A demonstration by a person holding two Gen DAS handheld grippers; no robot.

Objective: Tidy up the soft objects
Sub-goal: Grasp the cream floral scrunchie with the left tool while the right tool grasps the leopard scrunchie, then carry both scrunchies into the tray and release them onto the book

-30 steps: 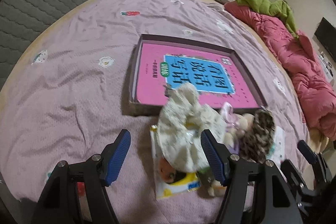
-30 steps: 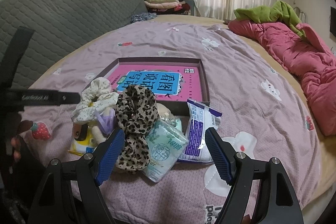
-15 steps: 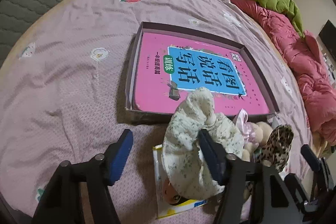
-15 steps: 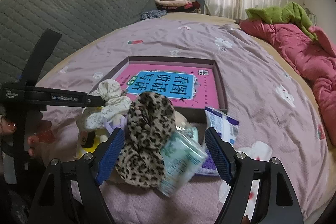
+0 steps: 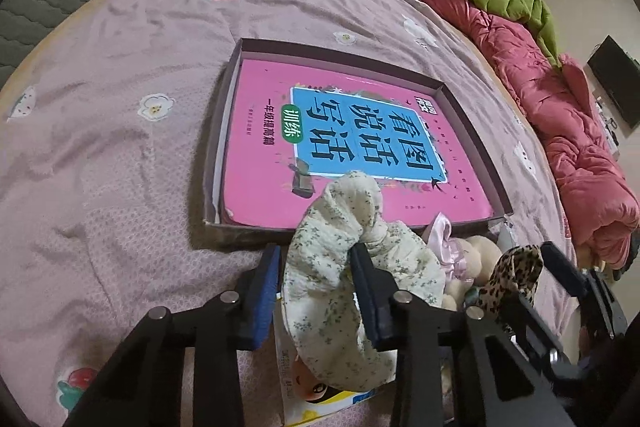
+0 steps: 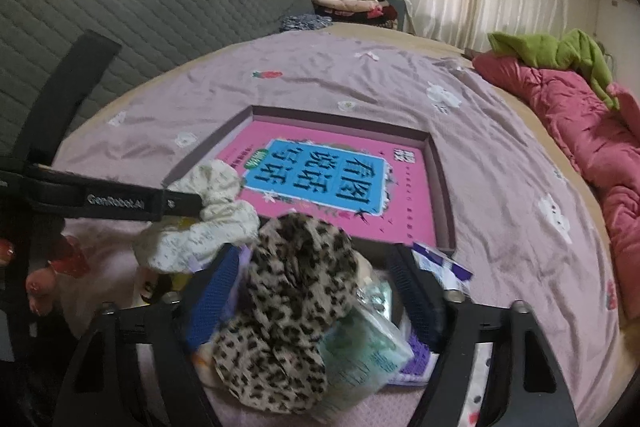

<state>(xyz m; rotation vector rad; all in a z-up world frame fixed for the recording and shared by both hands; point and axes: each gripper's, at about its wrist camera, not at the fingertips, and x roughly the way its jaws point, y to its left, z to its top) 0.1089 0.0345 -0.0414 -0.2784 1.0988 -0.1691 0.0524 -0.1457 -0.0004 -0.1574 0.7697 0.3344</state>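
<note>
The left gripper (image 5: 316, 269), jaws just narrowed onto the cream floral fabric scrunchie (image 5: 344, 267), holds it directly before the near edge of the shallow cardboard box (image 5: 464, 115), while the closing right gripper (image 6: 316, 283) straddles the leopard-print fabric scrunchie (image 6: 296, 291) without yet pinching it.

A bed in a mauve printed sheet (image 5: 120, 155) carries a shallow box (image 5: 472, 115); a red quilt (image 5: 568, 131); small soft items (image 6: 288, 311).
</note>
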